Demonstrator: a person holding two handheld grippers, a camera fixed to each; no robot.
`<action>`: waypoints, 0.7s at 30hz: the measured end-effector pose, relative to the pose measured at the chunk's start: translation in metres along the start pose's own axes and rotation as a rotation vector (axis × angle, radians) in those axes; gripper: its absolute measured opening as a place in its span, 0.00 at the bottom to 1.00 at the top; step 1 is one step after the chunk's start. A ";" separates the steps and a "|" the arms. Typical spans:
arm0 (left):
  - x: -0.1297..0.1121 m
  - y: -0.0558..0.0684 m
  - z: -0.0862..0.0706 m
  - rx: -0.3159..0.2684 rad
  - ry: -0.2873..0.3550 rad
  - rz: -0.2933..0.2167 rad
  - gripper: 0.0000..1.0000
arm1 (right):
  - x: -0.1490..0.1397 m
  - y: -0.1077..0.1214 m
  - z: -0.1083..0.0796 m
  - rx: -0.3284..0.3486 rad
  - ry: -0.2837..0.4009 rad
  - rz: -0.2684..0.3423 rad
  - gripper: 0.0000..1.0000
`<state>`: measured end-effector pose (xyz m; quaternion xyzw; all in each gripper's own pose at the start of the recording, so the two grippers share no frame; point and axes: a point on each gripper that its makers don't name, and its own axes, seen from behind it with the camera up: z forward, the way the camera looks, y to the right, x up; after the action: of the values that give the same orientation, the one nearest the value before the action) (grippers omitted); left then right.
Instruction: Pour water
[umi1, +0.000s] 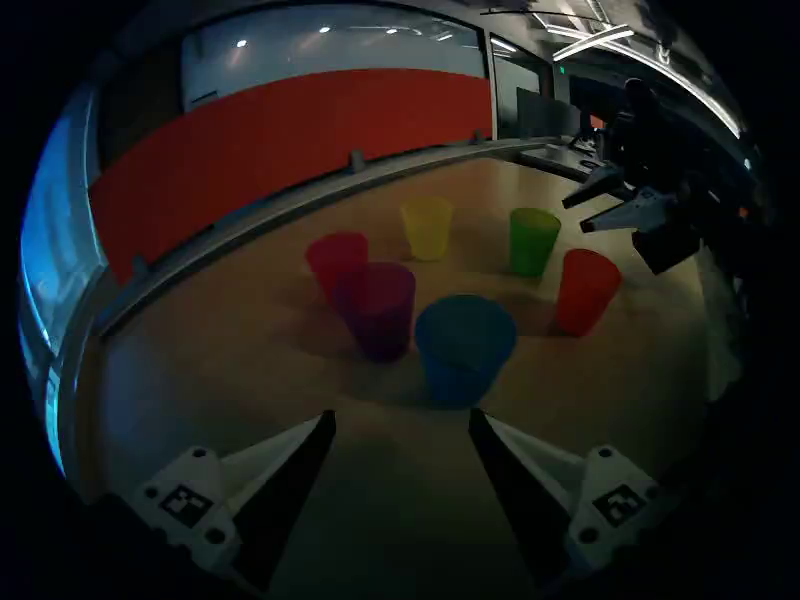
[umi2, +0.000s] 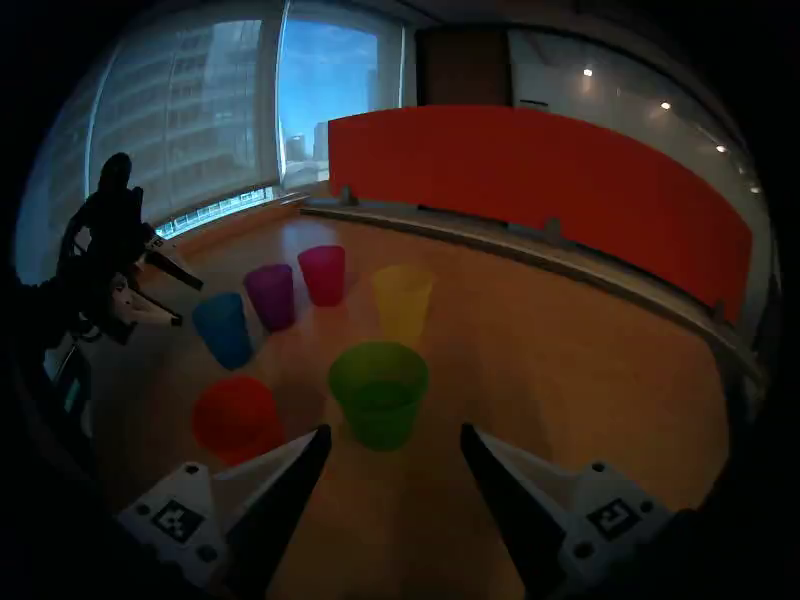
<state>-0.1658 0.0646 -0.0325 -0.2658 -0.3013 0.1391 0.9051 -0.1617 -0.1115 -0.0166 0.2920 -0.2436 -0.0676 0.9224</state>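
Several plastic cups stand upright on the wooden table. In the left gripper view my left gripper (umi1: 402, 425) is open, its tips just short of the blue cup (umi1: 465, 348), with the purple cup (umi1: 380, 308), pink cup (umi1: 337, 262), yellow cup (umi1: 427, 228), green cup (umi1: 532, 240) and red cup (umi1: 586, 290) beyond. In the right gripper view my right gripper (umi2: 395, 440) is open right behind the green cup (umi2: 379, 393), which seems to hold liquid. The red cup (umi2: 236, 417) stands at its left; the yellow cup (umi2: 402, 301), pink cup (umi2: 323, 273), purple cup (umi2: 271, 295) and blue cup (umi2: 224, 329) stand farther off.
A red partition (umi2: 560, 180) runs along the table's far edge (umi1: 300, 200). Large windows (umi2: 200, 110) lie beyond. The other gripper (umi1: 625, 200) hangs open at the right in the left gripper view, and likewise the other gripper (umi2: 155, 285) at the left in the right gripper view. Bare tabletop (umi2: 580, 370) spreads right of the cups.
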 end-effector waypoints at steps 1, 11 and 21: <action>0.002 -0.003 -0.001 0.014 0.010 -0.012 0.99 | 0.000 0.000 -0.001 -0.006 0.004 0.005 1.00; 0.019 -0.029 -0.013 0.131 0.128 -0.123 1.00 | 0.003 0.012 -0.010 -0.093 0.054 0.063 1.00; 0.031 -0.048 -0.028 0.224 0.235 -0.216 0.99 | 0.015 0.030 -0.027 -0.204 0.125 0.099 1.00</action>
<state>-0.1200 0.0271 -0.0095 -0.1442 -0.2028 0.0416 0.9677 -0.1365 -0.0775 -0.0126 0.1877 -0.1915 -0.0279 0.9630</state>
